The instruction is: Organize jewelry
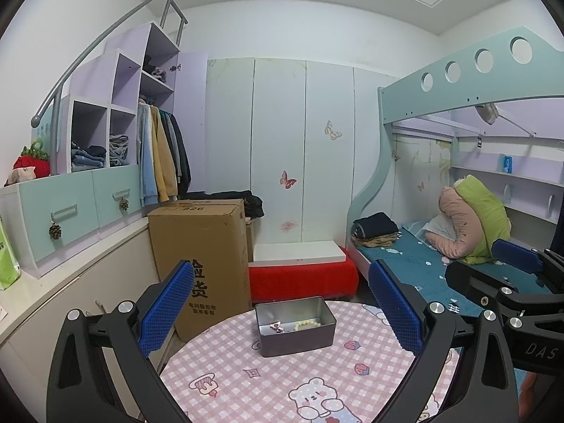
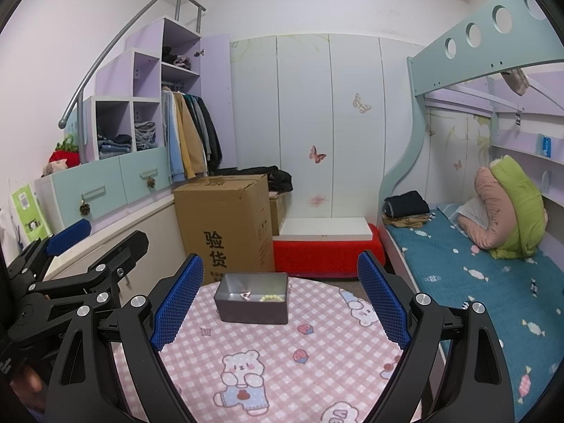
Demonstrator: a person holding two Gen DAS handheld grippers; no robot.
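Note:
A dark metal tin (image 1: 296, 338) stands open near the far edge of a round table with a pink checked cloth (image 1: 282, 380). Inside lie a pale bead bracelet (image 1: 307, 324) and a small silver-pink jewelry piece (image 1: 276, 327). My left gripper (image 1: 282, 303) is open and empty, held above the table short of the tin. In the right wrist view the tin (image 2: 252, 308) holds the bracelet (image 2: 270, 298) and the small piece (image 2: 245, 295). My right gripper (image 2: 280, 296) is open and empty, also short of the tin. Each gripper shows at the edge of the other's view.
A tall cardboard box (image 1: 204, 253) stands on the floor behind the table at left. A red-covered low bench (image 1: 303, 275) is behind the table. A bunk bed with a teal sheet (image 2: 476, 264) runs along the right. Cabinets (image 1: 63, 218) line the left wall.

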